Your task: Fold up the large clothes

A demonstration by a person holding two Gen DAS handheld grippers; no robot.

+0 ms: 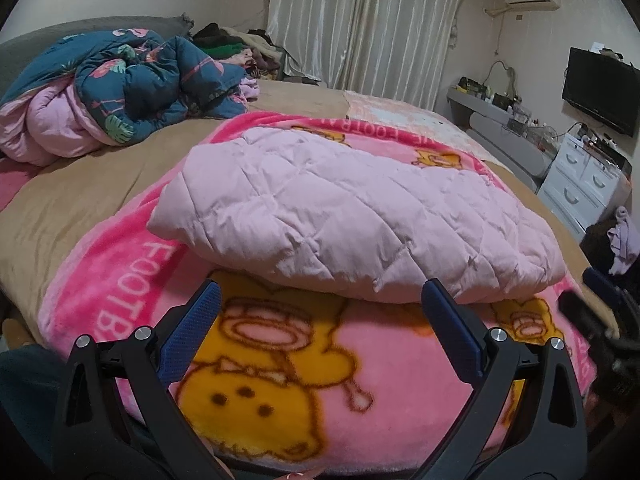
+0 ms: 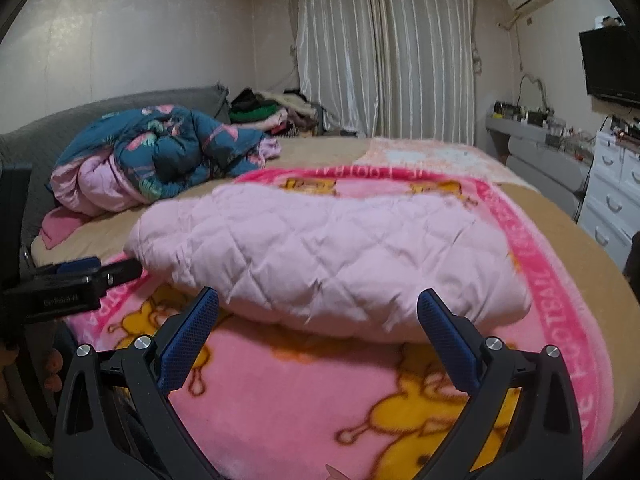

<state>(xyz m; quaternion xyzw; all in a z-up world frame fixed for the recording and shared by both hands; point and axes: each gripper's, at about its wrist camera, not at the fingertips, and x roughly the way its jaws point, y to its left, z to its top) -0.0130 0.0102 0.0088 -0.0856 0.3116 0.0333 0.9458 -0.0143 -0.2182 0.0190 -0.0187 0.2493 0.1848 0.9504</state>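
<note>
Evidently, both the left gripper (image 1: 320, 300) and right gripper (image 2: 318, 308) are hovering spread-jawed and empty, near the pink quilted garment (image 1: 352, 216) lying folded.

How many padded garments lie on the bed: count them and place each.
2. A folded pink one lies on the cartoon blanket; a crumpled teal floral one sits near the headboard. The far clothes pile may hide more.

folded pink quilted garment (image 1: 352, 216), pink blanket (image 1: 280, 380)

right tool (image 1: 600, 312) blurred — shelf clutter (image 1: 496, 98) indistinct
</note>
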